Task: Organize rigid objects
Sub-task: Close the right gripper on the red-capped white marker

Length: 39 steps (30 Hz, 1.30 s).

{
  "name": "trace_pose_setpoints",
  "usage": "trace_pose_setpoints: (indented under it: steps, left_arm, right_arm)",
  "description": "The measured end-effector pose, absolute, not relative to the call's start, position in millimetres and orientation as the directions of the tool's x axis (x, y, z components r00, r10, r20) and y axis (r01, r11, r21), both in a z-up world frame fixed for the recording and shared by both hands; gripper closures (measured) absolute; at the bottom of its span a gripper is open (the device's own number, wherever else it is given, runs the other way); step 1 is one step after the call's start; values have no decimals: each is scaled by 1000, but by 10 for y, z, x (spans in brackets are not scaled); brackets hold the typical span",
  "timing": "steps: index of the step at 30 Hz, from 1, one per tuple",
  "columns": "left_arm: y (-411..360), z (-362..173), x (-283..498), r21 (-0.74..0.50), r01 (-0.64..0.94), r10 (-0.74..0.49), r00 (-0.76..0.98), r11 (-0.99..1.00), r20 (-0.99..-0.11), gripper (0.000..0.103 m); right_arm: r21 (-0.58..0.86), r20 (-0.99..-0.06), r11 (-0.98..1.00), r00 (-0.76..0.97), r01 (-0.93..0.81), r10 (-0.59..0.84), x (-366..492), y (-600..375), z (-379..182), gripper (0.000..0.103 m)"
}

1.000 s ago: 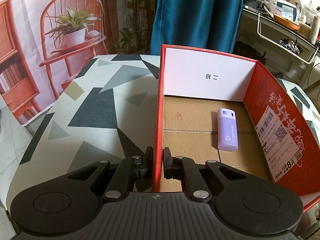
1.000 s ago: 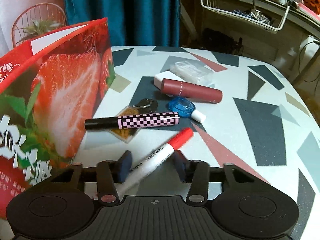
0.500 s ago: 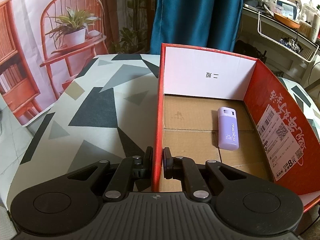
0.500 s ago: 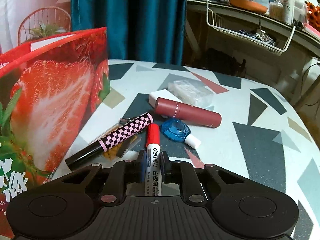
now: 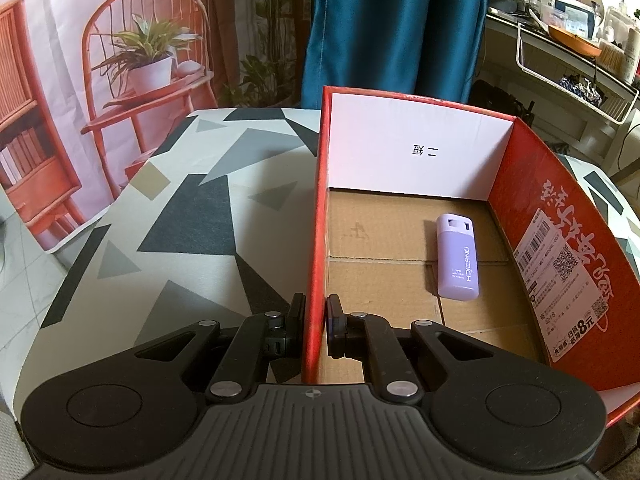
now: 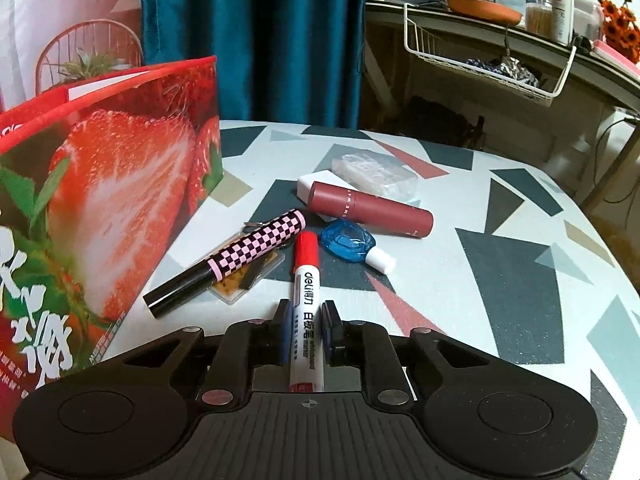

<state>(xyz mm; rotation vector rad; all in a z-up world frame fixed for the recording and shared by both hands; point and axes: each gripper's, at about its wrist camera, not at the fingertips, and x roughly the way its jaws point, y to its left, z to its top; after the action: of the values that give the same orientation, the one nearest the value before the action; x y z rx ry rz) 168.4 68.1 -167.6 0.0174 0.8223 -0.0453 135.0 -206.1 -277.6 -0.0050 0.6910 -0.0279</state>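
My left gripper is shut on the left wall of the red strawberry box. A lilac USB-like case lies on the box's cardboard floor. My right gripper is shut on a white whiteboard marker with a red cap, held pointing forward above the table. On the table beyond it lie a pink-and-black checkered tube, a dark red tube, a blue correction tape, an amber keychain tag, a white eraser and a clear plastic case. The box's strawberry side stands at the left.
The table has a geometric patterned cloth. A teal curtain hangs behind it. A shelf with a white wire basket stands at the back right. A backdrop with a red chair and plant is at the left.
My right gripper closed on the marker, turned it to point forward and lifted it. The checkered tube shifted to a diagonal. My left gripper and the box stayed still.
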Motion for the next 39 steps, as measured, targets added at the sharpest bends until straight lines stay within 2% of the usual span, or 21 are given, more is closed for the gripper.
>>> trace_pose_setpoints:
  steps: [28,39]
  left_arm:
    - [680,-1683,1669,-6,46,-36,686,999,-727,92]
    - [689,-1669,1677,0,59,-41,701,998,-712,92]
  right_arm:
    - [22,-616,1000,788,14,2,1331,-2104,-2777,89]
    - [30,-548,1000,837,-2,18,1344,-2158,-2377,90]
